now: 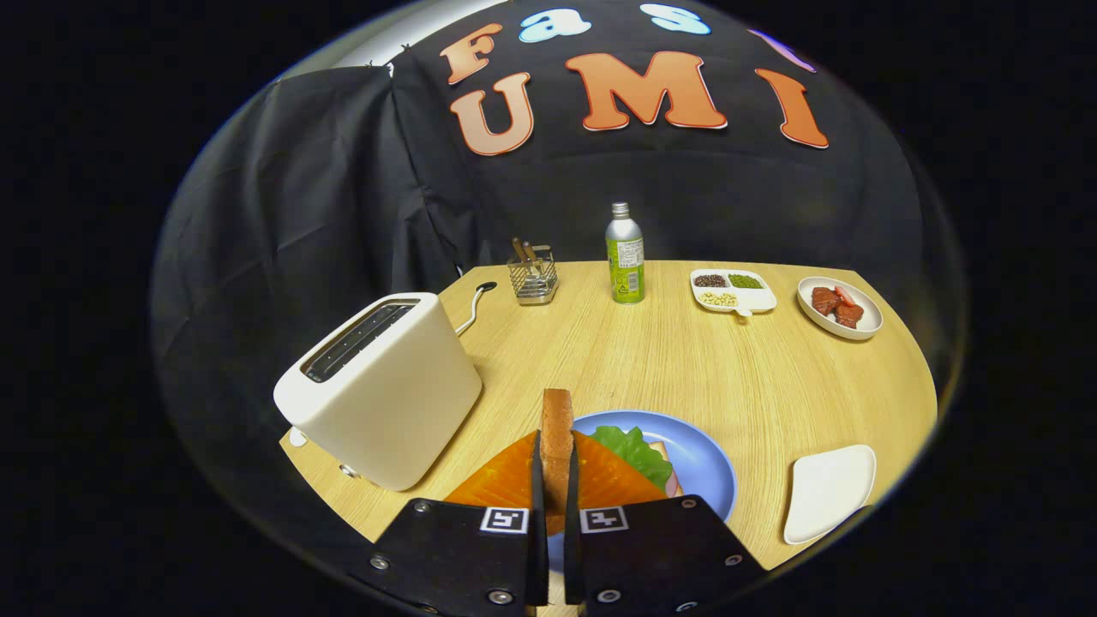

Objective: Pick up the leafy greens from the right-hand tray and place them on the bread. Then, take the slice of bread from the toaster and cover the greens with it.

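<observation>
A black cloth wall [326,214] hangs in folds behind the round, pale wooden table [651,368] that I work over. On the table, the biggest thing is the cream toaster [386,398], standing just beyond my fingers and to the left of them, its slot turned up and dark; I cannot tell whether anything sits inside. Its cord [473,308] trails toward the back of the table. Right under my claw lies the blue plate [711,463], and on it I see the leafy greens [636,452] lying on a slice of bread whose edge peeks out at their right side. My claw [555,514] is pinching a slice of bread [557,441] on edge between both fingers, holding it upright above the plate, just beside the greens. A white tray [830,490] sits to the right of the plate, bare. At the far side, from right to left, a white oval dish [867,324] holds red pieces of meat [836,307], a divided dish [763,300] holds dark, green and pale beans in separate compartments, a green and silver bottle [626,254] stands upright, and a wire holder [532,278] carries a couple of brown-handled utensils.
</observation>
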{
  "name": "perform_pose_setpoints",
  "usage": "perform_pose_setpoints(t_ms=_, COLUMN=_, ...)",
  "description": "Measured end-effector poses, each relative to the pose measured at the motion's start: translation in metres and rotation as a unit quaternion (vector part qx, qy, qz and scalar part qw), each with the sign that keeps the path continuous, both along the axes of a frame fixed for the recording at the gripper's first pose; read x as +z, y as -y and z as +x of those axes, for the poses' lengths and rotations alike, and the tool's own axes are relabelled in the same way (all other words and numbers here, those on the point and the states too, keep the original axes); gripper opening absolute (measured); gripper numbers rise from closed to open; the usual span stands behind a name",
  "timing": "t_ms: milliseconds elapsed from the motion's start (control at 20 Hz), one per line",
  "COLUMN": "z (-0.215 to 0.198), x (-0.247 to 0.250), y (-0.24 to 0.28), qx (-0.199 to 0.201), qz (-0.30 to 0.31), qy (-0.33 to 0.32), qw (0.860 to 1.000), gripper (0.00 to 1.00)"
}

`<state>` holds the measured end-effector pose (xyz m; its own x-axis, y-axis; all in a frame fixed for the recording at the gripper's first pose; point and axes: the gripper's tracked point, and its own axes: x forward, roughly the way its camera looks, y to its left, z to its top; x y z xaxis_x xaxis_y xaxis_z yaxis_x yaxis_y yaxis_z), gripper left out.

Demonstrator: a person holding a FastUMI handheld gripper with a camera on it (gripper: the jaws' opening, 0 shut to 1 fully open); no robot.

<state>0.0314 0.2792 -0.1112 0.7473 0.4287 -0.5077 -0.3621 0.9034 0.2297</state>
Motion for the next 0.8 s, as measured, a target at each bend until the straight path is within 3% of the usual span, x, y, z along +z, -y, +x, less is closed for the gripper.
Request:
perform_pose_setpoints(t_ms=200, z=0.004, x=-0.009, y=0.022, qx=-0.009, qz=-0.002, qy=-0.008, qw=1.0, gripper=0.14)
perform_pose_setpoints(t_ms=550, z=0.02, x=-0.036, y=0.053, qx=-0.041, qz=-0.002, qy=-0.048, qw=0.998, gripper=0.36)
perform_pose_setpoints(t_ms=800, z=0.029, x=-0.036, y=0.067, qx=-0.061, qz=0.0, qy=-0.051, qw=0.997, gripper=0.6)
